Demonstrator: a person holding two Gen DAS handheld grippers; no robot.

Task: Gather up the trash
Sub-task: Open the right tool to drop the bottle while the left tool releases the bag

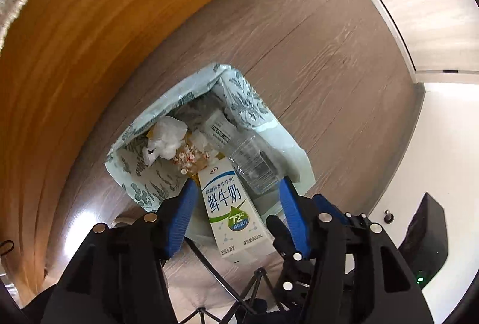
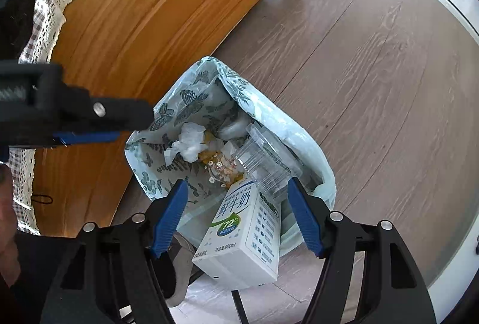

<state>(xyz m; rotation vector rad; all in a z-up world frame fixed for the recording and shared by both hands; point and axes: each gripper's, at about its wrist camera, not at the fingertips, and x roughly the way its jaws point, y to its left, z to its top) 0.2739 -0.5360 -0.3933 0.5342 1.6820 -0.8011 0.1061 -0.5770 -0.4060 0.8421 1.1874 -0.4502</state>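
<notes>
Orange wooden cabinet [image 1: 104,33] on wood-grain floor [image 1: 314,39]

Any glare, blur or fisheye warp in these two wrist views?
Left wrist: bright glare on the floor at lower left, blown-out white at right; wood panel bows strongly; milk carton print sharp. Right wrist: left gripper at the left edge is soft, blurry; floor rim overexposed at right; carton text readable.

milk carton [image 2: 242,237] leaning into trash bag [image 2: 191,102] | right gripper [image 2: 236,216] jaws apart, apparently not touching carton
</notes>
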